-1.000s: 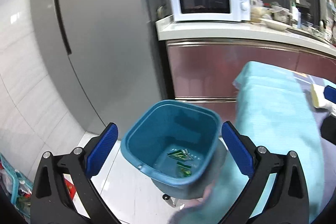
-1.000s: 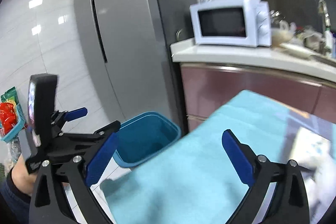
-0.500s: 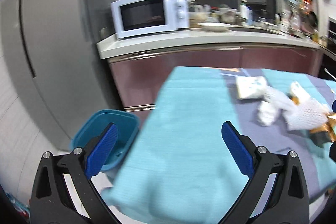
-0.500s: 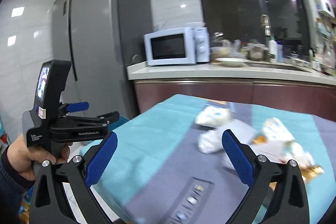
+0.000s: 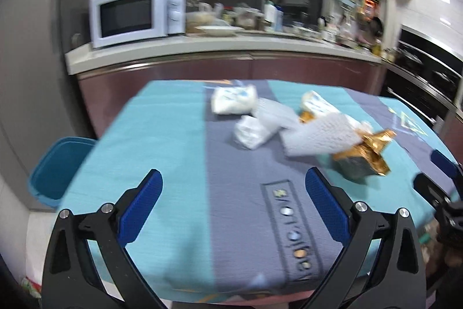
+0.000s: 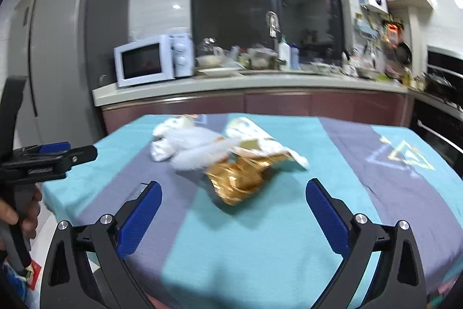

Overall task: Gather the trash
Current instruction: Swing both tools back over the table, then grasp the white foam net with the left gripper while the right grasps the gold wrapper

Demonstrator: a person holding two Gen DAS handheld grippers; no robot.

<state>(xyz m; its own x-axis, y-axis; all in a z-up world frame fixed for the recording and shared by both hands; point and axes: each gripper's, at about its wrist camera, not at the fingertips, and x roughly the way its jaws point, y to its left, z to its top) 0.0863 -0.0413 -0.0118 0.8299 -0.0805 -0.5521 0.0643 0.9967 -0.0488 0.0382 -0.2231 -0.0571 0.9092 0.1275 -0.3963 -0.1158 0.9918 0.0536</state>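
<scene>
A pile of trash lies mid-table on the teal and grey cloth (image 5: 173, 152): a gold foil wrapper (image 5: 363, 155) (image 6: 241, 177), white foam netting (image 5: 318, 135) (image 6: 199, 152), and white crumpled wrappers (image 5: 234, 100) (image 5: 251, 132). A blue bin (image 5: 55, 167) stands on the floor left of the table. My left gripper (image 5: 233, 201) is open and empty over the near part of the table. My right gripper (image 6: 233, 210) is open and empty, just short of the gold wrapper. The left gripper also shows in the right wrist view (image 6: 55, 157).
A kitchen counter (image 5: 202, 48) with a white microwave (image 5: 136, 15) and dishes runs behind the table. A grey fridge (image 6: 72, 42) stands at the left. An oven front (image 5: 428, 83) is at the right. The table's near edge lies just below both grippers.
Both grippers have swung right, away from the blue bin, and now face the trash pile on the table. Both stay open and empty.
</scene>
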